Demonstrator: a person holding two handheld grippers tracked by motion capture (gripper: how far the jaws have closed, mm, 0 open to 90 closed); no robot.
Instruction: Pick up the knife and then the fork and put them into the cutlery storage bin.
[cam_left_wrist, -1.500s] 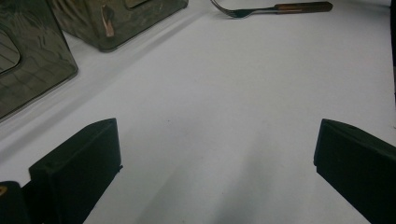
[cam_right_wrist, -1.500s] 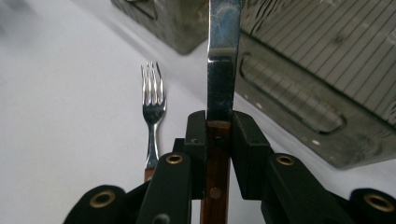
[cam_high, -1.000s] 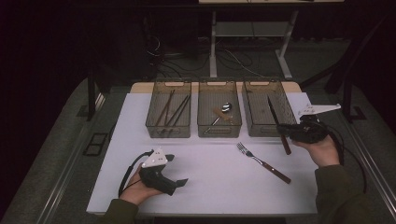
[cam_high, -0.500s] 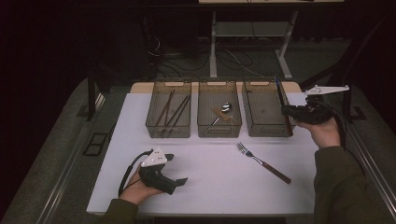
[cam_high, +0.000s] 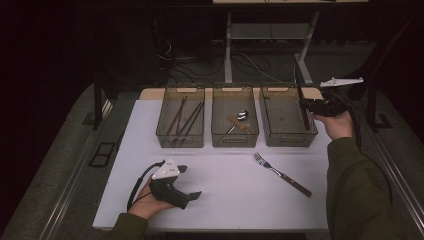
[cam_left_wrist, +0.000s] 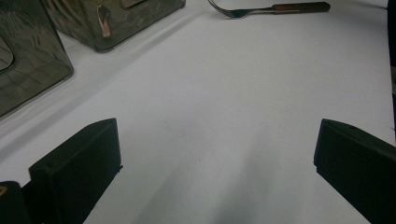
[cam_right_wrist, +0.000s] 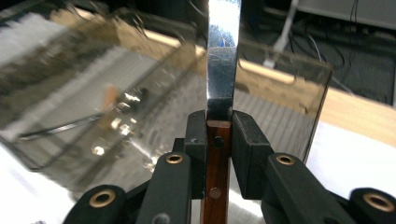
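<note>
**Steel over the right bin: knife on its way in, fork waiting**

White tabletop (cam_high: 225, 200) nearest the person, and there sits the left gripper (cam_high: 192, 196), resting low on it with the jaws spread wide and nothing between them. From its own view, just bare table ahead and the fork (cam_left_wrist: 266, 8) lying far off.

A little farther out, that fork (cam_high: 282, 173) lies loose on the table, in front of the bins, untouched.

Now the action: the right gripper (cam_right_wrist: 219, 133) is clamped tight on the knife (cam_right_wrist: 223, 56), pads squeezing the wooden handle, blade pointing up and away. In the high view the knife (cam_high: 300, 97) hangs over the right bin (cam_high: 287, 141), not yet set down.

Behind the fork, the row of three bins. The left bin (cam_high: 180, 142) holds several long dark sticks, chopsticks by the look of them. The middle bin (cam_high: 235, 140) has a spoon (cam_high: 242, 115) plus another small piece I can't make out.

My read: sorting is well along. The knife needs lowering and releasing; then the fork is the last piece on the table.
</note>
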